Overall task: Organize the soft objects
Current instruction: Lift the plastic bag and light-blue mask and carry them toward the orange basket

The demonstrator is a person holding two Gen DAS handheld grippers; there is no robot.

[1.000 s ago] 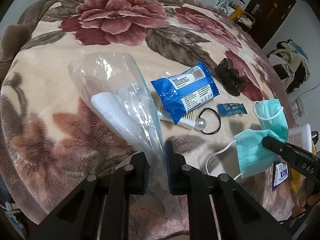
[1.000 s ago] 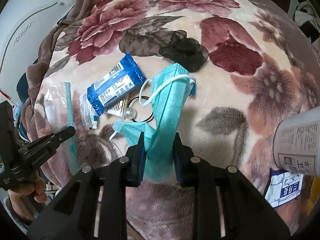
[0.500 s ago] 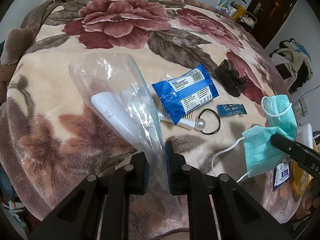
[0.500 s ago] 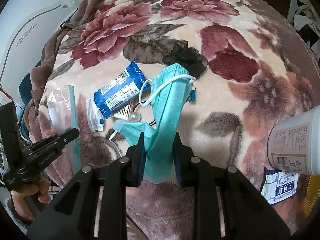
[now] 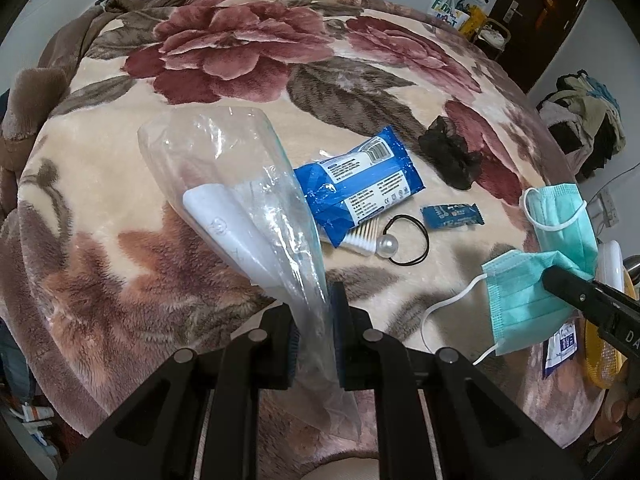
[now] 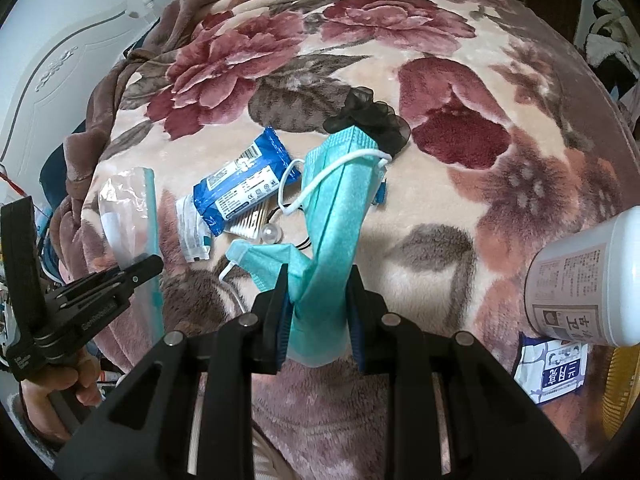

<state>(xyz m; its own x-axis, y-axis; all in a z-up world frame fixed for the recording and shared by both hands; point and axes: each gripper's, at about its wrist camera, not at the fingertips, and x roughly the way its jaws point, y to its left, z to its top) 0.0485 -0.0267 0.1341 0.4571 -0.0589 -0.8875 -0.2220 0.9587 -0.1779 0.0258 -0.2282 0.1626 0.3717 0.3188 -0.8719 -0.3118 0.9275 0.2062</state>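
Left gripper (image 5: 313, 334) clenched on the clear zip bag (image 5: 256, 216); right gripper (image 6: 319, 312) grasping the teal masks (image 6: 340, 216), now lifted slightly higher above the floral blanket (image 6: 460, 184) near its front edge (bagging presumably next).

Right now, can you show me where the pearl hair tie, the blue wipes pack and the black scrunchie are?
pearl hair tie (image 5: 387, 245): left wrist view, on the pearl.
blue wipes pack (image 5: 360, 184): left wrist view, middle of the pack.
black scrunchie (image 6: 370, 114): right wrist view, its ruffled middle.
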